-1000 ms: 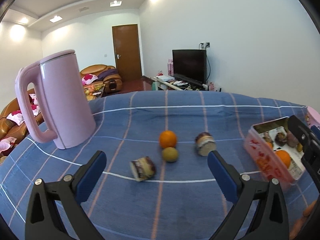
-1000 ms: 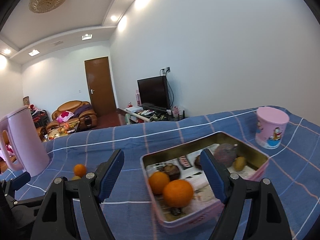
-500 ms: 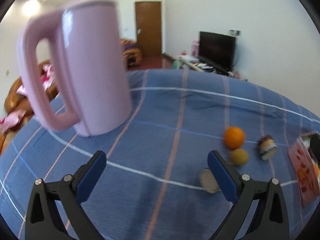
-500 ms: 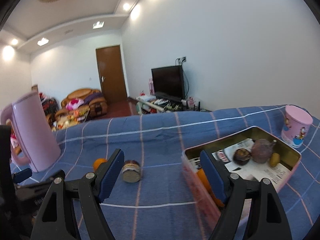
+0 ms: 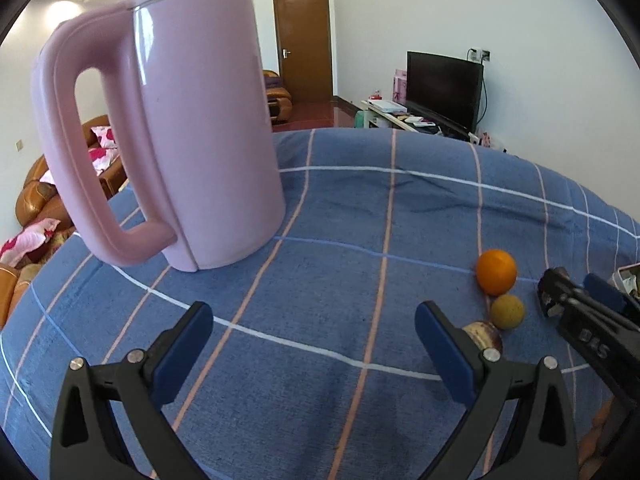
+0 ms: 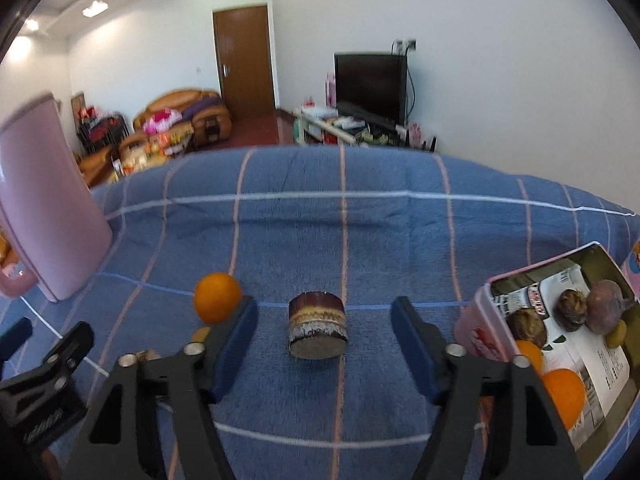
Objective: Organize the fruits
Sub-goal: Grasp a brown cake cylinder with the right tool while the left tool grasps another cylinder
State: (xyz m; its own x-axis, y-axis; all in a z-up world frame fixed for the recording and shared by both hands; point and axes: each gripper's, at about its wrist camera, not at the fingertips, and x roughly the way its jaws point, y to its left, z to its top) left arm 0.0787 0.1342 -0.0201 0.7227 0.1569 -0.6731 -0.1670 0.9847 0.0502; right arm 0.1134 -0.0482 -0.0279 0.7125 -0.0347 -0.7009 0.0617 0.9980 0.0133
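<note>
Both tongs gape apart, holding nothing. The right tongs [image 6: 324, 344] frame a brown layered cylindrical cake [image 6: 317, 330] lying on the blue checked tabletop [image 6: 400, 240]. A round orange [image 6: 217, 297] sits just left of them; the pink rectangular tin [image 6: 478, 334] holds fruit at right. The left tongs [image 5: 314, 354] face a pink plastic kettle [image 5: 192, 128].
</note>
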